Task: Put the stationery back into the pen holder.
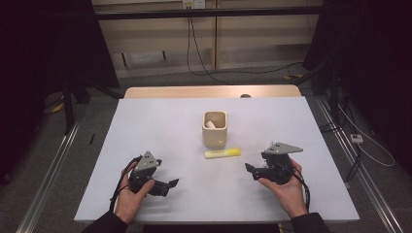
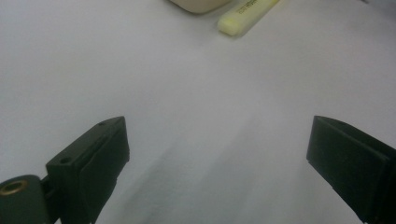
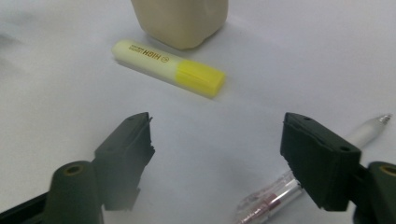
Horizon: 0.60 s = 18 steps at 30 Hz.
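A yellow highlighter [image 1: 222, 153] lies flat on the white table [image 1: 160, 126], just in front of a beige cup [image 1: 214, 128] that holds a small white object [image 1: 210, 124]. My right gripper [image 1: 250, 170] sits to the right of the highlighter and points left toward it. In the right gripper view its jaws [image 3: 217, 135] stand open over bare table, the highlighter [image 3: 168, 67] and cup [image 3: 180, 21] beyond them. A clear pen [image 3: 364, 130] lies partly behind the right-hand jaw. My left gripper [image 1: 170, 187] rests open near the front left, with the highlighter [image 2: 247, 14] far ahead of it.
The table's wooden far edge [image 1: 209, 91] shows behind the white top. Dark stands and cables [image 1: 204, 58] are on the floor beyond and to both sides. Bare white surface lies between the two grippers and along the left half of the table.
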Tool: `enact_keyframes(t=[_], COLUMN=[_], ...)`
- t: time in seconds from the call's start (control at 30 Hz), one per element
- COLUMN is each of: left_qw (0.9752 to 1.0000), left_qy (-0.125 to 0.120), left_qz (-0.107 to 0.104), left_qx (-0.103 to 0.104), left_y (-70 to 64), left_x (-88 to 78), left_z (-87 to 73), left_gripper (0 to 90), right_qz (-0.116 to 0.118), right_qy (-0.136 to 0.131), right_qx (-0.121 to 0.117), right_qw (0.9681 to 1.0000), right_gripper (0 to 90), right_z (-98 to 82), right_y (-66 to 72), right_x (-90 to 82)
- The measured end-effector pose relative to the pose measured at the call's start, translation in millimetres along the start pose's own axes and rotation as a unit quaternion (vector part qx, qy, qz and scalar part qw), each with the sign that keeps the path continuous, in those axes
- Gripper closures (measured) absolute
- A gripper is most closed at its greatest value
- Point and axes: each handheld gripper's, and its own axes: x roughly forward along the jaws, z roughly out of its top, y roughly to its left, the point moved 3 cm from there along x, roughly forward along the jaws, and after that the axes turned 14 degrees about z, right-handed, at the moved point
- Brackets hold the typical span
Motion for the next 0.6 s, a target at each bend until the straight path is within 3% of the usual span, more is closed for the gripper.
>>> enact_keyframes(t=[0.1, 0.23, 0.43, 0.6], left_qw=[1.0000, 1.0000, 1.0000, 1.0000], left_qy=[0.000, 0.001, 0.001, -0.002], left_qz=[0.006, 0.003, 0.001, 0.001], left_qx=[0.001, 0.002, 0.002, 0.007], left_y=[0.9, 0.2, 0.7, -0.3], left_x=[0.0, -0.2, -1.2, -2.4], left_z=[-0.1, -0.2, -0.4, -0.1], left_gripper=[5.8, 5.8, 5.8, 5.8], right_qz=[-0.009, -0.002, 0.006, 0.006], right_qy=[-0.010, -0.009, 0.017, 0.029], right_qx=[-0.005, 0.010, 0.019, 0.031], right_qw=[0.9999, 0.9999, 0.9997, 0.9991], right_gripper=[38.8, 56.9, 79.5, 90.0], right_z=[-0.5, -3.6, -9.2, -12.1], right_y=[-1.9, -5.9, -10.1, -13.8], right_x=[-3.1, -1.9, 5.7, 7.5])
